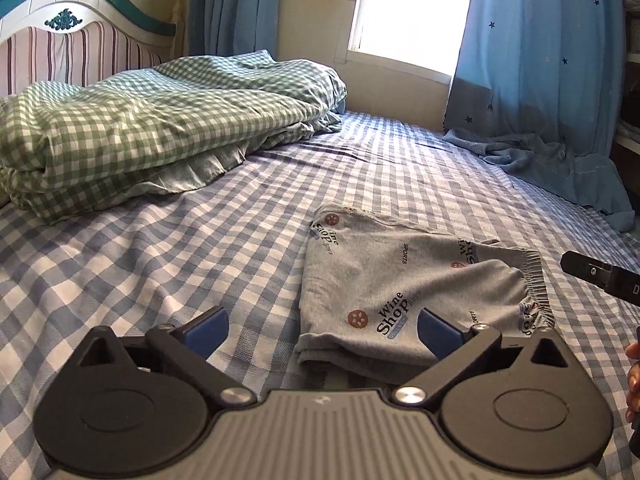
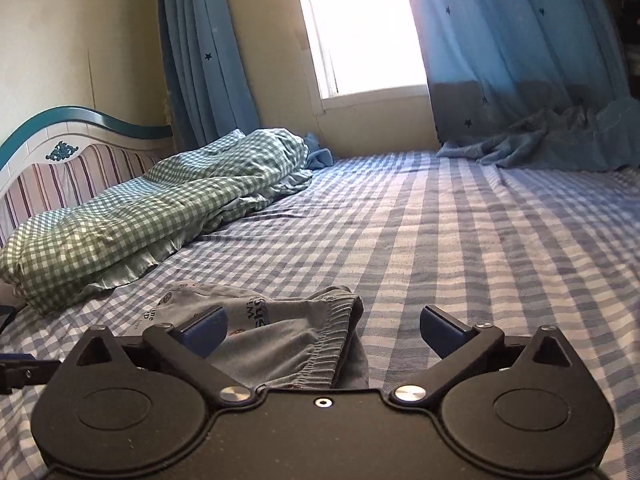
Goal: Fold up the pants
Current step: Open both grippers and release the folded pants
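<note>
Grey pants (image 1: 392,292) printed with "Wine Shop" lie folded into a compact stack on the blue checked bed sheet (image 1: 160,248), elastic waistband to the right. My left gripper (image 1: 322,330) is open and empty, just in front of the pants' near left edge. My right gripper (image 2: 324,330) is open and empty, hovering over the waistband end of the pants (image 2: 288,332). Part of the right gripper also shows in the left wrist view (image 1: 596,276), right of the pants.
A folded green checked duvet (image 1: 152,128) lies at the head of the bed by the striped headboard (image 1: 68,52). Blue star curtains (image 1: 536,60) hang by the window, their hem bunched on the sheet (image 1: 560,160). Bare sheet (image 2: 500,260) stretches right.
</note>
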Motion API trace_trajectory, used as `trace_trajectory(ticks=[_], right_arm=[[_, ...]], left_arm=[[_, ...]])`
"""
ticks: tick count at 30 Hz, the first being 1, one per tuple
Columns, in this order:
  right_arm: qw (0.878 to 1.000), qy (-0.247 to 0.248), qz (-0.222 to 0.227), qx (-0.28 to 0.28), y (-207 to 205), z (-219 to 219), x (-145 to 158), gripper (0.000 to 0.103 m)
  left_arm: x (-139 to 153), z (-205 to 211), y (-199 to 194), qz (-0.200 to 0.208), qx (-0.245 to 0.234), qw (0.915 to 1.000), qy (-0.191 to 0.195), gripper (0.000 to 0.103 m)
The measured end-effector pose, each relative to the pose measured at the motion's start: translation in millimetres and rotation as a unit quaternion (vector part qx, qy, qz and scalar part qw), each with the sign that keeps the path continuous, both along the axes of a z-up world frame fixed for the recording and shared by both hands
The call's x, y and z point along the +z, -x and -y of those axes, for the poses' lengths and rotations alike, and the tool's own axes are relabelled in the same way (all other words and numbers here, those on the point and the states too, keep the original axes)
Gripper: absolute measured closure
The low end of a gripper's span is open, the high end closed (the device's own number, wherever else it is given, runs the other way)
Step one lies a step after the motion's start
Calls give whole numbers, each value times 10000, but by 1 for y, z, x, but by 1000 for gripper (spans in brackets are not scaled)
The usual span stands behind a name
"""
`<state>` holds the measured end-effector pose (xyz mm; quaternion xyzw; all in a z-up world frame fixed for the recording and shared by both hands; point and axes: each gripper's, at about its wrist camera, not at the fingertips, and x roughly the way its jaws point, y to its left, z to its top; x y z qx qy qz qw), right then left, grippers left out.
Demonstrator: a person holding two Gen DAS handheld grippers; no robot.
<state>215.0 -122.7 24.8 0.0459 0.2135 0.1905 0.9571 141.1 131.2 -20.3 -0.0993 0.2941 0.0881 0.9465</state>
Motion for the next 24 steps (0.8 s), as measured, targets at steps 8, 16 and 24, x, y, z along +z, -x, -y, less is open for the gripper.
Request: trace_trajectory(ticks=[8,16,24], right_arm=[[9987,193,452,-129,85,4,14,1],[9975,306,577,-257,155,10,11,1],[9960,298,688,-495,204,15,4,1]], left_arm=[[9,28,57,366,127,9981,-489,1],[10,46,106,632,127,9957,-662,1],[3,52,136,641,164,9949,-767,1]])
